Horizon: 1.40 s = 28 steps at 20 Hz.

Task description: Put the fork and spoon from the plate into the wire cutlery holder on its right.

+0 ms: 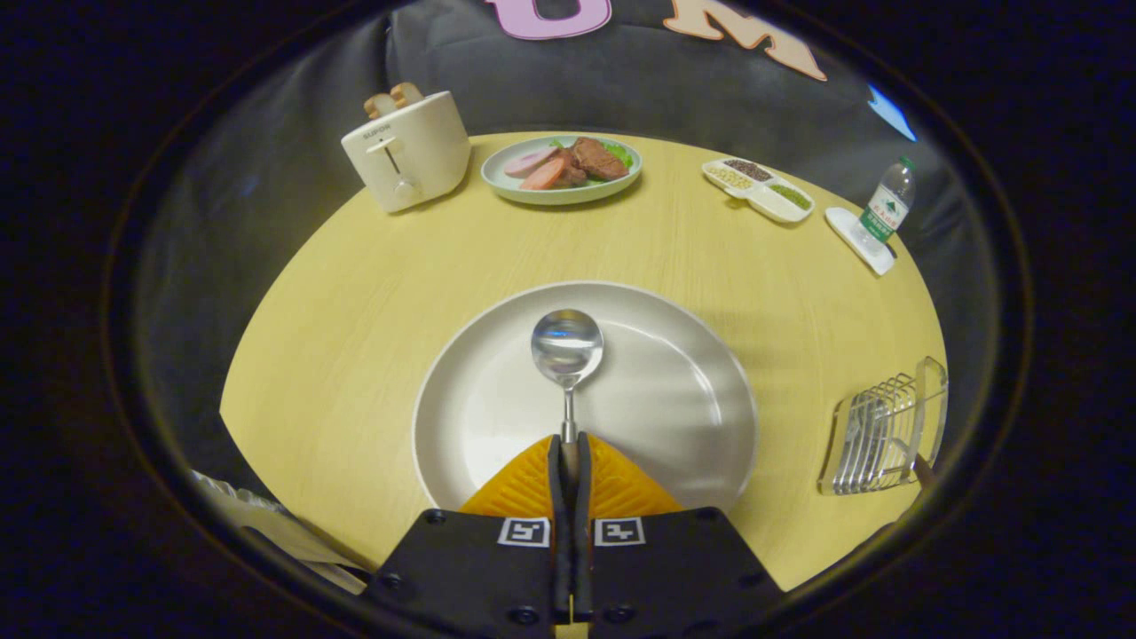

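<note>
My gripper (569, 441) is shut on the handle of a metal spoon (566, 348). The spoon's bowl points straight ahead of the fingers, over the middle of a large white plate (692, 417) on the round wooden table. I cannot tell whether the spoon touches the plate or hangs just above it. The wire cutlery holder (879, 435) stands to the right of the plate near the table's edge, with a fork resting inside it.
Beyond the plate stand a white toaster (408, 153) with bread, a dish of meat and greens (561, 169), a divided tray of grains (759, 188) and a water bottle (886, 206) on a small white tray. Bare wood lies between plate and holder.
</note>
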Available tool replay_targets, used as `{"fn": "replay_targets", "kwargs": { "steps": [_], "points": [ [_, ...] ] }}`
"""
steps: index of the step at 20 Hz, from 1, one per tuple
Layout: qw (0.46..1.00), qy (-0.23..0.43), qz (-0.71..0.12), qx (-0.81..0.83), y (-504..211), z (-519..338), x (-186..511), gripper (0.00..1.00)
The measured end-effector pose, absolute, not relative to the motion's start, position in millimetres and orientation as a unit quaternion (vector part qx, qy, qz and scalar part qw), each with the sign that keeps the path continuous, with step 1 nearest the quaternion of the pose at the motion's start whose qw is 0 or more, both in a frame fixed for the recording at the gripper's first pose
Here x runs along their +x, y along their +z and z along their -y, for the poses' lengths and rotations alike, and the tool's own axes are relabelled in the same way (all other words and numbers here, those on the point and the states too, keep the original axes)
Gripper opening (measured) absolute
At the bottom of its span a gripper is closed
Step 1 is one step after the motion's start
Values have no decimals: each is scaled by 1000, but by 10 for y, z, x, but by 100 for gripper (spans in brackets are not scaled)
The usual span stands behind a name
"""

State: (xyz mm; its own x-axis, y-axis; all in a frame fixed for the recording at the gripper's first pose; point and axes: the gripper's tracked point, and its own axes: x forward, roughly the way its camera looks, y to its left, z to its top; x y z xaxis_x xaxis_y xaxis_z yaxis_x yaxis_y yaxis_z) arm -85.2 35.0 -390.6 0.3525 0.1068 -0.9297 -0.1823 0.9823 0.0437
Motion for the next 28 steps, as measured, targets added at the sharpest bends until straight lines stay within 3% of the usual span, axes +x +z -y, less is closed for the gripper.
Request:
{"fn": "replay_targets", "kwargs": {
  "steps": [12,28],
  "points": [
    [829,72,-552,-46,-3339,207,-802,6],
    [843,-6,-538,-26,-2611,1462,-766,6]
  ]
}}
